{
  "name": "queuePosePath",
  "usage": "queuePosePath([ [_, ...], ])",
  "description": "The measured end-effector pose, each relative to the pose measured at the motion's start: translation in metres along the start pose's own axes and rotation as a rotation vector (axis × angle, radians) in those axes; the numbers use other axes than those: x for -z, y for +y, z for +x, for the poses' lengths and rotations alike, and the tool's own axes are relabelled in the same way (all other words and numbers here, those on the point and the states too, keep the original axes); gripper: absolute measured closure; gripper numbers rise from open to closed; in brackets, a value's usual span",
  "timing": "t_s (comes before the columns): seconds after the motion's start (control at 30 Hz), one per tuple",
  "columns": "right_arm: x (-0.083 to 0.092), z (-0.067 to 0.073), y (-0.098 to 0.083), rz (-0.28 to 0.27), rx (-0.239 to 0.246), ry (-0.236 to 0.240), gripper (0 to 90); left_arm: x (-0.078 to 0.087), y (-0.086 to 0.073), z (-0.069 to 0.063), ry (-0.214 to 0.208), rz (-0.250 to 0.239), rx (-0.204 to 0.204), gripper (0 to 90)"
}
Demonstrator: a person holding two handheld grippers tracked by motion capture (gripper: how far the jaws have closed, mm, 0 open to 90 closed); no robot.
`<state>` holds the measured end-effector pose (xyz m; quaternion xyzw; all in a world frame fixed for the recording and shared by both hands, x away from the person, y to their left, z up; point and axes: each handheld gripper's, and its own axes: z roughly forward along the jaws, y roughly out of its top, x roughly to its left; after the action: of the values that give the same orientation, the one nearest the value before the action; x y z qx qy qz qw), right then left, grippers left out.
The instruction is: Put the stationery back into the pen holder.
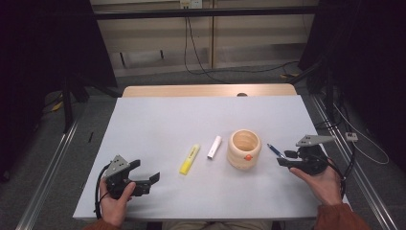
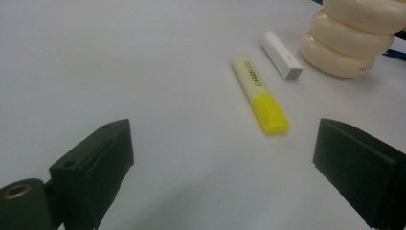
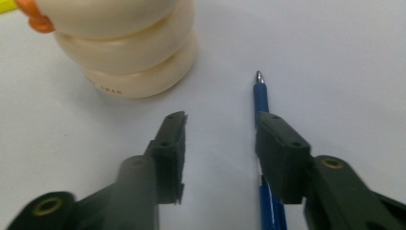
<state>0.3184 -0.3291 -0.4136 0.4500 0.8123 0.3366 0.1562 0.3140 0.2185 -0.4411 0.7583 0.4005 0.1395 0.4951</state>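
Looks like the pen-pickup step to me. The right gripper [image 3: 220,132] sits low over the bench [image 1: 158,120] with its jaws about halfway apart, and nothing is pinched. The blue pen [image 3: 261,93] lies flat just right of the cream ribbed cup [image 1: 244,148], tip sticking out past one jaw, its barrel running under that jaw rather than between the two. I'd say the next move is a small sideways shift to centre the pen, then a squeeze. The left gripper [image 1: 143,178] idles wide open near the yellow highlighter [image 2: 260,93] and white cap [image 2: 282,55].
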Motion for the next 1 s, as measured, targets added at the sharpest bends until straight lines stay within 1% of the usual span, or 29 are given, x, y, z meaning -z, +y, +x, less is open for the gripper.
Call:
queuePosePath([
  [0.03,-0.002,-0.003,0.003,0.009,-0.011,0.000,45.7,0.000,0.000,0.000,0.001,0.000,-0.002,6.5],
  [0.1,-0.005,-0.009,0.006,0.018,-0.027,-0.008,41.2,0.000,0.000,0.000,0.000,0.000,0.000,6.5],
  [0.13,-0.007,-0.012,0.008,0.028,-0.033,-0.015,36.4,0.000,0.000,0.000,0.001,-0.002,0.002,6.5],
  [0.17,-0.009,-0.016,0.009,0.039,-0.046,-0.016,31.5,0.000,0.000,0.000,0.003,-0.002,0.004,6.6],
  [0.23,-0.014,-0.022,0.013,0.056,-0.071,-0.023,25.3,-0.001,0.000,0.000,0.002,-0.001,0.006,6.5],
  [0.27,-0.016,-0.025,0.016,0.065,-0.085,-0.028,19.6,-0.001,0.000,0.000,0.002,-0.001,0.006,6.5],
  [0.3,-0.018,-0.027,0.018,0.074,-0.096,-0.037,15.8,-0.001,0.000,0.000,0.002,0.003,-0.002,6.5],
  [0.33,-0.021,-0.029,0.022,0.094,-0.115,-0.041,14.5,-0.001,0.000,0.000,0.002,0.005,-0.005,6.5],
  [0.37,-0.023,-0.031,0.024,0.093,-0.118,-0.040,15.1,-0.001,0.000,-0.001,0.001,0.000,0.001,6.5],
  [0.4,-0.026,-0.034,0.028,0.097,-0.116,-0.046,16.6,-0.001,0.000,0.000,0.001,0.000,-0.001,6.5],
  [0.53,-0.042,-0.044,0.042,0.152,-0.111,-0.078,16.7,-0.001,0.000,0.000,0.003,0.000,0.004,6.5],
  [0.6,-0.049,-0.047,0.046,0.142,-0.118,-0.092,19.3,0.000,0.000,0.000,0.004,-0.001,0.005,6.6],
  [0.63,-0.051,-0.048,0.045,0.127,-0.130,-0.100,21.8,0.000,0.000,0.001,0.004,0.003,-0.001,6.5],
  [0.7,-0.055,-0.046,0.044,0.157,-0.108,-0.080,28.1,0.001,0.000,0.000,0.001,0.004,-0.001,6.5],
  [0.73,-0.055,-0.046,0.044,0.154,-0.110,-0.076,28.7,0.001,-0.001,0.000,-0.004,-0.002,0.005,6.5],
  [0.8,-0.052,-0.044,0.045,0.146,-0.102,-0.085,33.3,0.001,-0.001,0.000,-0.008,-0.003,0.004,6.5],
  [0.83,-0.051,-0.044,0.045,0.146,-0.094,-0.098,33.6,0.001,-0.001,0.000,-0.008,0.002,0.001,6.5],
  [0.87,-0.051,-0.043,0.045,0.155,-0.091,-0.104,33.6,0.001,-0.001,-0.001,-0.008,0.003,0.001,6.5],
  [0.93,-0.055,-0.041,0.044,0.185,-0.089,-0.099,33.9,0.001,-0.001,-0.001,-0.008,0.002,-0.001,6.5],
  [1.0,-0.058,-0.039,0.042,0.207,-0.080,-0.096,37.6,0.001,0.000,-0.001,-0.006,0.003,-0.003,6.5],
])
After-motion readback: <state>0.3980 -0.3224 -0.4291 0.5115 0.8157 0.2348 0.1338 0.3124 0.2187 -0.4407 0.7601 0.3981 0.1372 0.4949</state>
